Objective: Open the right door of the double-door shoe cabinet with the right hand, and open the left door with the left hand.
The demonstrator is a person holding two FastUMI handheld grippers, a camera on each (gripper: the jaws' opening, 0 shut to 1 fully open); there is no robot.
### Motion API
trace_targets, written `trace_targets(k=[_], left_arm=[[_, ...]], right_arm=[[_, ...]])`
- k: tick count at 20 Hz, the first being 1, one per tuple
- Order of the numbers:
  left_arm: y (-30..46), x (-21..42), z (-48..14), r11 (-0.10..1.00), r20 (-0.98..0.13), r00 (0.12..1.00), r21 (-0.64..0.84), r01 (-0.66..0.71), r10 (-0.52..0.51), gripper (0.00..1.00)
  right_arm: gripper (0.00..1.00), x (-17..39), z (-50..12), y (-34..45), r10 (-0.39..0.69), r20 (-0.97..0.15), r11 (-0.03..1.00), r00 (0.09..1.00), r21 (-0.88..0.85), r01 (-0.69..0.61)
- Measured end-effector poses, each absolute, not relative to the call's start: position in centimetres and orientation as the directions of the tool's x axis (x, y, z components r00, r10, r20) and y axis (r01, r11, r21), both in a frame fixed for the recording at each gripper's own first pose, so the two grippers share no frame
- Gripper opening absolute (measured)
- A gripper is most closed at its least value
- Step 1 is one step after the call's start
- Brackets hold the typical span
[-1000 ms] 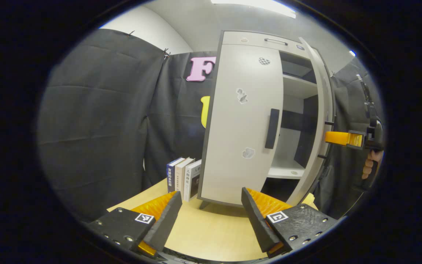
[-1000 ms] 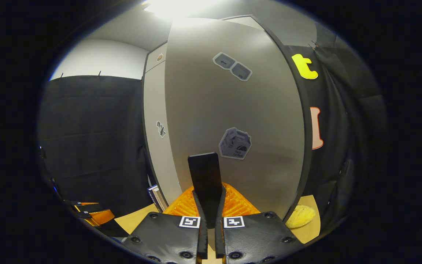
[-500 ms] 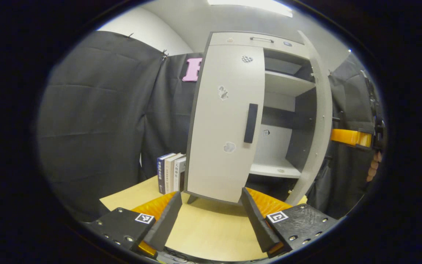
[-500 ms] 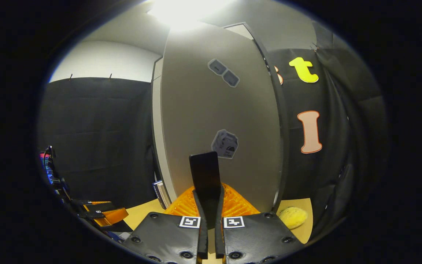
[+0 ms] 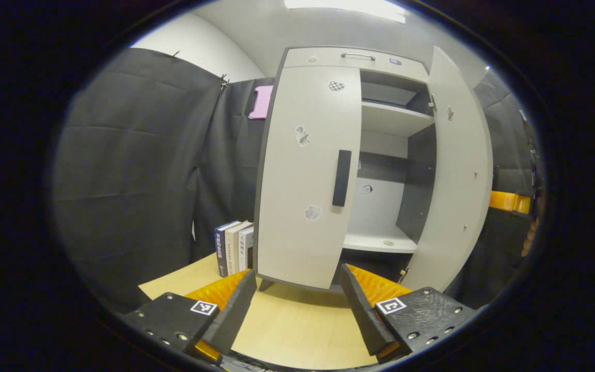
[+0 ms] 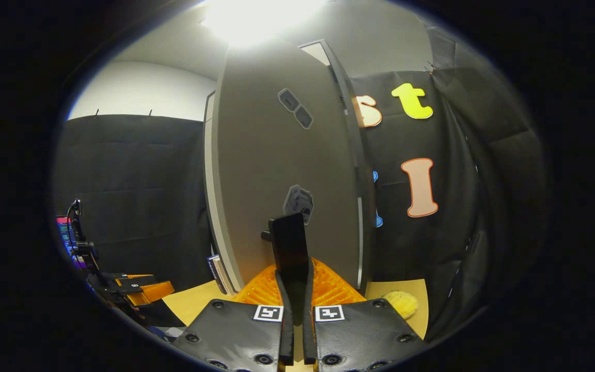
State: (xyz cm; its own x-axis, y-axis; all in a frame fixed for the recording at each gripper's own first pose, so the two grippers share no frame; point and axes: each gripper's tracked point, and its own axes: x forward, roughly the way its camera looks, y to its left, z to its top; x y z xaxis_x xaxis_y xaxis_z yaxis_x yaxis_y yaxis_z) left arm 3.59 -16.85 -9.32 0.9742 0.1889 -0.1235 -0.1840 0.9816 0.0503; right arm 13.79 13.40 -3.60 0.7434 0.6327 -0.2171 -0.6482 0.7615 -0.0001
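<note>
- The shoe cabinet (image 5: 351, 54) stands on the tabletop (image 5: 297, 330), at about 12 o'clock from the left gripper.
- Its right door (image 5: 455, 170) is swung wide open, showing pale shelves (image 5: 393, 116) and a dark inner wall.
- The left door (image 5: 305, 175) is shut, with its black handle (image 5: 341, 178) upright along the edge nearest the opening.
- In the right gripper view, the right door (image 6: 282, 165) fills the middle, seen from its outer face, with grey stickers (image 6: 297, 201) on it.
- The right gripper (image 6: 293, 289) is closed tight on the right door's black handle (image 6: 288, 243), both fingers pressed against it.
- In the left gripper view, the right gripper's orange body (image 5: 509, 201) pokes out past the open door's edge at 3 o'clock, with a hand (image 5: 527, 243) just under it.
- The left gripper (image 5: 297, 294) hangs above the tabletop with its fingers spread wide and nothing between them, well apart from the left door.
- A few books (image 5: 231, 247) stand upright just beside the cabinet at 9 o'clock of it.
- A yellow soft lump (image 6: 401, 304) lies on the tabletop at 4 o'clock of the right gripper; what it is I cannot tell.
</note>
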Motion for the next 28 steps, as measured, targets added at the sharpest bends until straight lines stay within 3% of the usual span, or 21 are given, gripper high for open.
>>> trace_targets(k=[11, 19, 22, 28], left_arm=[[-17.3, 4.5, -8.4, 0.986, -0.138, 0.981, 0.114, -0.12, 0.135, 0.95], [-13.1, 4.0, -6.4, 0.99, -0.129, 0.987, 0.114, -0.08, 0.095, 0.94], [-10.8, 3.1, -5.9, 0.99, -0.118, 0.988, 0.115, -0.085, 0.099, 0.95], [-7.6, 3.1, -5.0, 0.997, -0.125, 0.991, 0.065, -0.029, 0.037, 0.95]], right_arm=[[0.08, 14.8, -2.8, 9.8, 0.563, -0.21, 0.819, 0.8, 0.008, -0.574], [0.05, 15.1, -3.0, 9.2, 0.393, -0.232, 0.911, 0.89, -0.035, -0.412], [0.08, 14.1, -3.3, 8.7, 0.36, -0.236, 0.921, 0.902, -0.062, -0.384], [0.04, 10.1, -4.0, 7.1, 0.301, -0.247, 0.953, 0.921, 0.108, -0.283]])
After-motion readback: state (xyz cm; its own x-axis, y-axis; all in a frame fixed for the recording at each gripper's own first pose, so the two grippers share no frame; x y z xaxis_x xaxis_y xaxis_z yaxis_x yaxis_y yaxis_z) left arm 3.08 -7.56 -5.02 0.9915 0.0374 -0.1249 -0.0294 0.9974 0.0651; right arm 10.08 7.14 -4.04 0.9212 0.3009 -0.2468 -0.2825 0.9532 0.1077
